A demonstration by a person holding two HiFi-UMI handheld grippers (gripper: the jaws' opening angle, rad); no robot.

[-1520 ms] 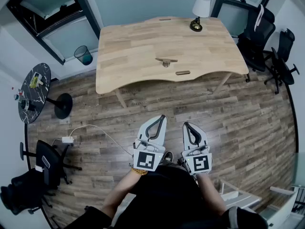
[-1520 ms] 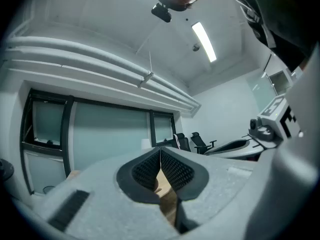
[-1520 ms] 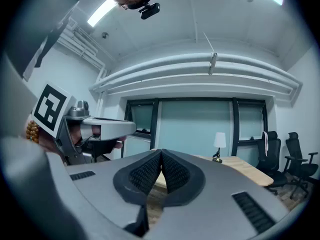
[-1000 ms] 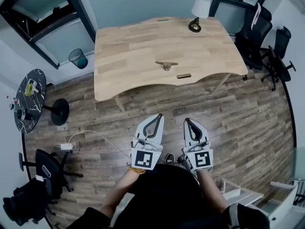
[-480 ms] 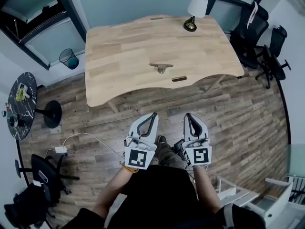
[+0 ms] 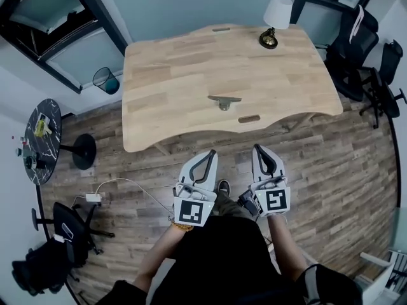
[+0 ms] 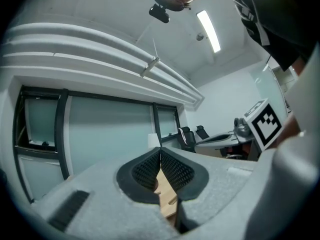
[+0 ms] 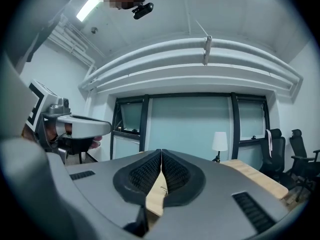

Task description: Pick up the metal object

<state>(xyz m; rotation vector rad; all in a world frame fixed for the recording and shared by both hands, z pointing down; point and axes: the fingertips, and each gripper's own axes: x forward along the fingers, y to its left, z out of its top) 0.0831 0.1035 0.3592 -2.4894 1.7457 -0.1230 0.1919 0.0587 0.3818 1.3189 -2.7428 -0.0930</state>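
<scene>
Head view looks steeply down on us as we stand on the wood-plank floor (image 6: 331,164), at the near side of a light wooden table (image 6: 172,75). The metal object (image 6: 224,100) lies flat on that table, close to its near edge and about midway across, just beyond a slot (image 6: 249,119) cut in the tabletop. Nothing touches it, and it is well apart from both of our grippers.

We hold the left gripper (image 6: 212,153) and the right gripper (image 6: 258,148) side by side over the floor, short of the table's near edge and pointing toward it. Each one's own view shows its two ribbed black pads pressed together at the tip, so both claws are fully closed with nothing held between them. Only a sliver of the wooden tabletop shows through the gap lower down.

At the table's far right corner we see a lamp (image 6: 275,16) with a white shade on a dark base. Black office chairs (image 6: 359,43) crowd the right side of the room. To the left, a waste bin (image 6: 107,80) stands by the wall, and nearer us a round dark side table (image 6: 41,142) carries a few small items we cannot make out. A white cable (image 6: 127,183) trails across the floor to our left.
</scene>
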